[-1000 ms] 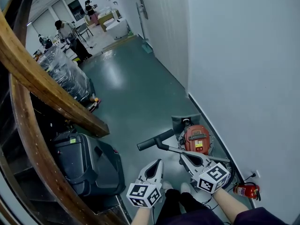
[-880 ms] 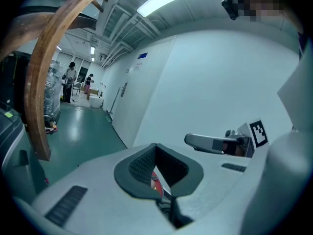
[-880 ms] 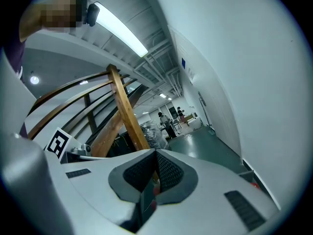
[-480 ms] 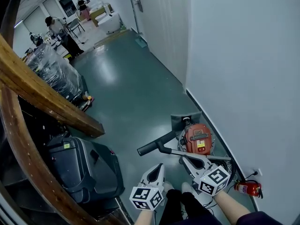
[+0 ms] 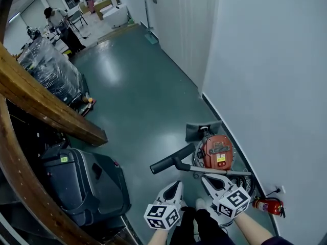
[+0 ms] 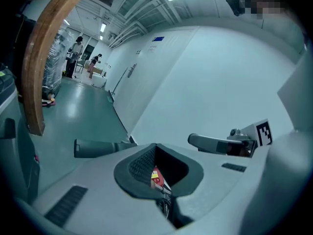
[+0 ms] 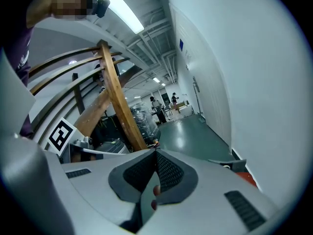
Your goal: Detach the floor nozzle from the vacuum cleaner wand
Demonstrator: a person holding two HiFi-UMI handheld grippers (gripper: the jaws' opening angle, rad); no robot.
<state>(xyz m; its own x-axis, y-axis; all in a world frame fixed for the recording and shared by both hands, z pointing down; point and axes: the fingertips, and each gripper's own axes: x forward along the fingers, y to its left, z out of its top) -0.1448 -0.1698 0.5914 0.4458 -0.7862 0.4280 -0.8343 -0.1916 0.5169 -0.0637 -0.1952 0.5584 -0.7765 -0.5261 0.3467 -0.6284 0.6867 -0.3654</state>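
At lower centre of the head view, the left claw (image 5: 176,186) and right claw (image 5: 206,179) both have jaws pressed together, pinching nothing (each hangs above the green floor (image 5: 143,101)). Just above them, beside the white wall (image 5: 265,86), lies the red vacuum cleaner (image 5: 215,151). Its wand (image 5: 225,172) crosses below it, and the grey floor nozzle (image 5: 200,131) sits at its upper edge.
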